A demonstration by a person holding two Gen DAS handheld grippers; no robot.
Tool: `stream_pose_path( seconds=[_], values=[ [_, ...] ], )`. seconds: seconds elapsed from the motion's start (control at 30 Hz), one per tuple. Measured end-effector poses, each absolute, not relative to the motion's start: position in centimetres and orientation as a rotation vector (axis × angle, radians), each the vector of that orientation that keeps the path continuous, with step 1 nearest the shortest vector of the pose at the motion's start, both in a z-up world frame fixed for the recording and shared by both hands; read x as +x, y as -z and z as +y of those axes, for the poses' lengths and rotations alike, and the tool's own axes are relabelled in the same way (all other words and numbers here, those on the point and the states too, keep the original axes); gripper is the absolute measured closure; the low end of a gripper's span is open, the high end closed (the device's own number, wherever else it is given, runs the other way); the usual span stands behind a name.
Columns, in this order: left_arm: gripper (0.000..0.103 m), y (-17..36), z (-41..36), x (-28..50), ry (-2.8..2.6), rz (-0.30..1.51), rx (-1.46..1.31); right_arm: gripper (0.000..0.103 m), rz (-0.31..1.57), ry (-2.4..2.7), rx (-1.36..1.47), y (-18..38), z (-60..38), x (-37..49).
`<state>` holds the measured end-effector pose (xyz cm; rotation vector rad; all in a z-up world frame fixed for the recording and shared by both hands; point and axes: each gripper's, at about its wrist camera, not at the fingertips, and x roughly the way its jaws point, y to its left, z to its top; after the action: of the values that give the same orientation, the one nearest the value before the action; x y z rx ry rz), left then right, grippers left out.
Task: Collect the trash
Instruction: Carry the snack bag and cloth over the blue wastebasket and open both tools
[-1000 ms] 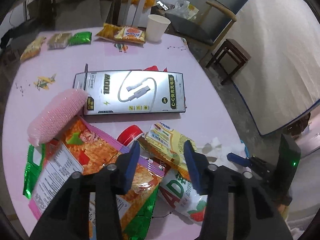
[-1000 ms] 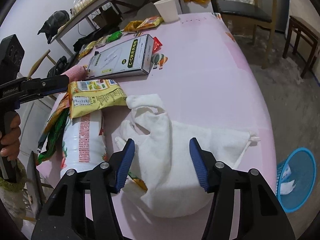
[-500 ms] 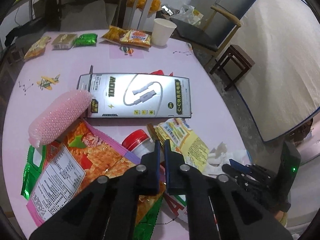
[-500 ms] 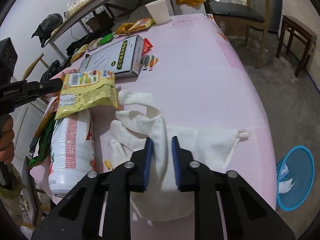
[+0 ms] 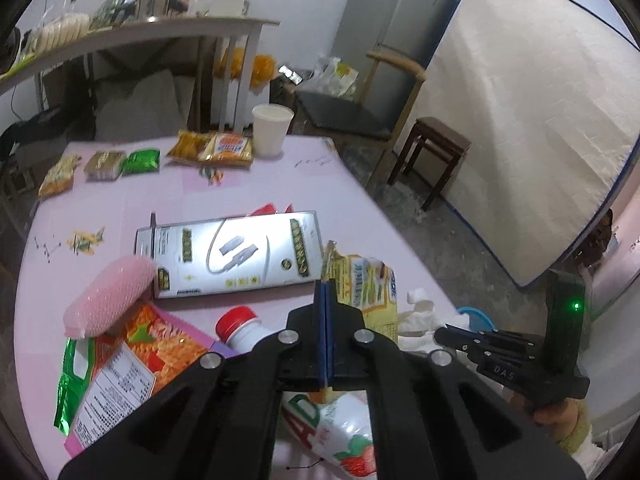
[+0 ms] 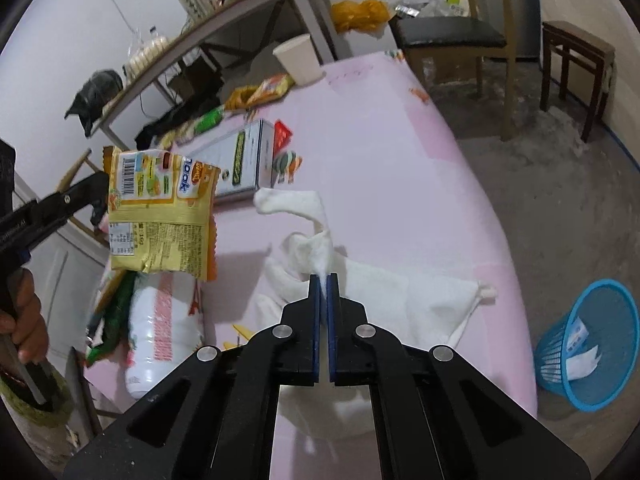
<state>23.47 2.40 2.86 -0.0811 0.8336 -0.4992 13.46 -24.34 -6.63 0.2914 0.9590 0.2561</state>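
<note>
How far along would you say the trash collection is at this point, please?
Done: only some paper lies in the blue basket. In hand: the left gripper is shut on the yellow snack wrapper, lifted off the table; the right gripper pinches the white tissue. Left: the bottle, orange wrapper and far packets.

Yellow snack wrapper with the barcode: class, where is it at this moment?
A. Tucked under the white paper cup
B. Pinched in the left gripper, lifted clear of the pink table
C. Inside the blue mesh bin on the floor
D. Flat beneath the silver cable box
B: the yellow snack wrapper hangs from the shut left gripper, above the pink table.
</note>
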Motion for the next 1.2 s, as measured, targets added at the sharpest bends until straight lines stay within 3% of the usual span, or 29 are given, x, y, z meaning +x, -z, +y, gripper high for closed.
stream_pose_path(
  seconds=[0.57,0.83,1.2],
  values=[
    [0.103,-8.8,-0.6,19.7,0.601,0.646,-0.116,0.102,0.763,-0.218,0.471,0.9,-31.1,10.0],
    [0.103,-9.0,-8.2,17.4,0.691,0.659,-0.073,0.101,0.702,-0.1,0.542,0.6,-37.4,6.4],
    [0.103,-5.6,-22.6,14.6,0.811,0.733,0.018,0.101,0.708,0.148,0.664,4.4,-48.7,0.5]
  ],
)
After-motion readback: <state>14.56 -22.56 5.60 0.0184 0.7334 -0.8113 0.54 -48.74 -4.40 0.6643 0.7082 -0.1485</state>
